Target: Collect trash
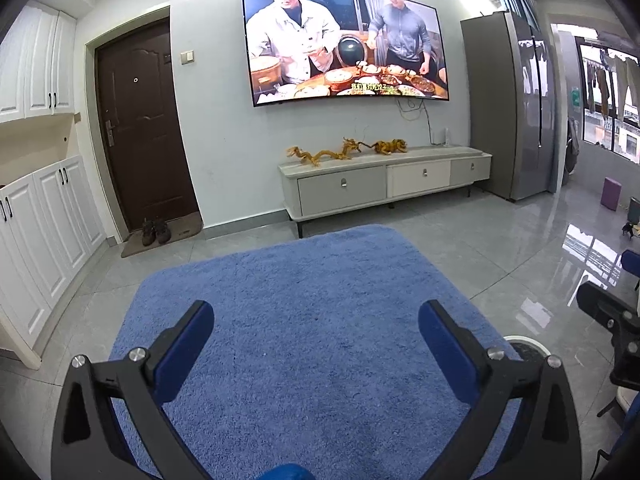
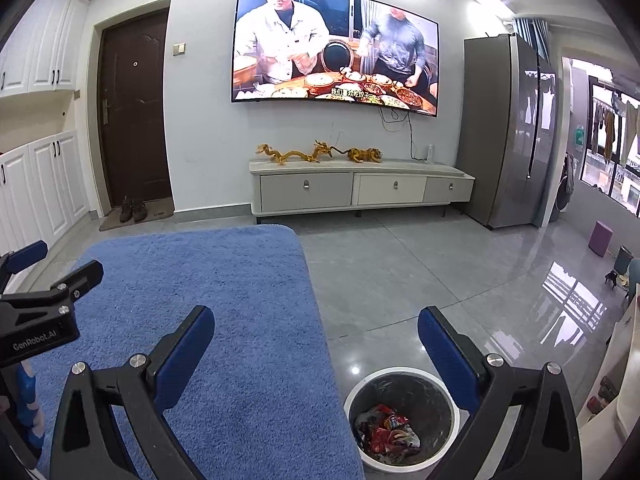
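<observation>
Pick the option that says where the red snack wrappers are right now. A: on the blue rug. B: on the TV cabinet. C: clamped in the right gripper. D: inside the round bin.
D: the red wrappers lie at the bottom of the round bin, beside the blue rug; the right gripper is open and empty.

The left gripper (image 1: 316,320) is held level and pointing forward, its two blue-padded fingers (image 1: 184,340) spread wide apart with nothing between them. The right gripper (image 2: 316,324) sits beside it in the same forward pose, jaws likewise wide apart and holding nothing. Each one shows at the edge of the other's camera view, so the two are near one another, side by side.
</observation>
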Demonstrator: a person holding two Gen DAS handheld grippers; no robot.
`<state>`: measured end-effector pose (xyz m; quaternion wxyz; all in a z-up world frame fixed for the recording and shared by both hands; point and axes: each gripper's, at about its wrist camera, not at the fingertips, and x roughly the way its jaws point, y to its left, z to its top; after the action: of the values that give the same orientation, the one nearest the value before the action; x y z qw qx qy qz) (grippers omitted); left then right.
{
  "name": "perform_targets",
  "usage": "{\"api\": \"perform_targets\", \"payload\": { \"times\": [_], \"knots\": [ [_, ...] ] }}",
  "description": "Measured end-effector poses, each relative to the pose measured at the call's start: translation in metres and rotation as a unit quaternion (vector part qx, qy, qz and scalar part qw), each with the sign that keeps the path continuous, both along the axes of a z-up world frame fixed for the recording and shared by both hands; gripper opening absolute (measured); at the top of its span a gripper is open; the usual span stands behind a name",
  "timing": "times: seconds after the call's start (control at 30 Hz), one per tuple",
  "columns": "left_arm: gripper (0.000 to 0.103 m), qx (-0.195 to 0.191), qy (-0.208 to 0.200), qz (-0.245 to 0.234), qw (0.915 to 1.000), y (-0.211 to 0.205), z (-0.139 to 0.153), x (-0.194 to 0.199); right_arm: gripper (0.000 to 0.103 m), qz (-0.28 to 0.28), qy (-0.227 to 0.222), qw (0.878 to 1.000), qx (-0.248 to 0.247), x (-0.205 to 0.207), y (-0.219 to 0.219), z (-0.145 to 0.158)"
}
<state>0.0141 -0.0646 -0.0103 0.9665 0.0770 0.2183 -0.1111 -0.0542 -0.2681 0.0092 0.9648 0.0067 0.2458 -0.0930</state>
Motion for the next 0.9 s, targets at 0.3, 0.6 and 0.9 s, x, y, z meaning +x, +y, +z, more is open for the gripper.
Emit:
{"api": "perform_targets", "payload": {
  "times": [0.3, 0.6, 0.9],
  "knots": [
    [0.103, -0.012, 0.024, -0.004, 0.9996, 0.004, -0.019, 0.014, 0.103, -0.005, 0.009, 1.0, 0.001, 0.014, 0.001, -0.011],
    [0.103, 0.009, 0.039, 0.013, 0.9991, 0.003, -0.038, 0.019, 0.103, -0.003, 0.008, 1.0, 0.002, 0.02, 0.004, -0.02],
    [0.103, 0.019, 0.039, 0.036, 0.9984, 0.013, -0.042, 0.018, 0.103, -0.004, 0.018, 1.0, 0.003, 0.029, 0.008, -0.026]
  ]
}}
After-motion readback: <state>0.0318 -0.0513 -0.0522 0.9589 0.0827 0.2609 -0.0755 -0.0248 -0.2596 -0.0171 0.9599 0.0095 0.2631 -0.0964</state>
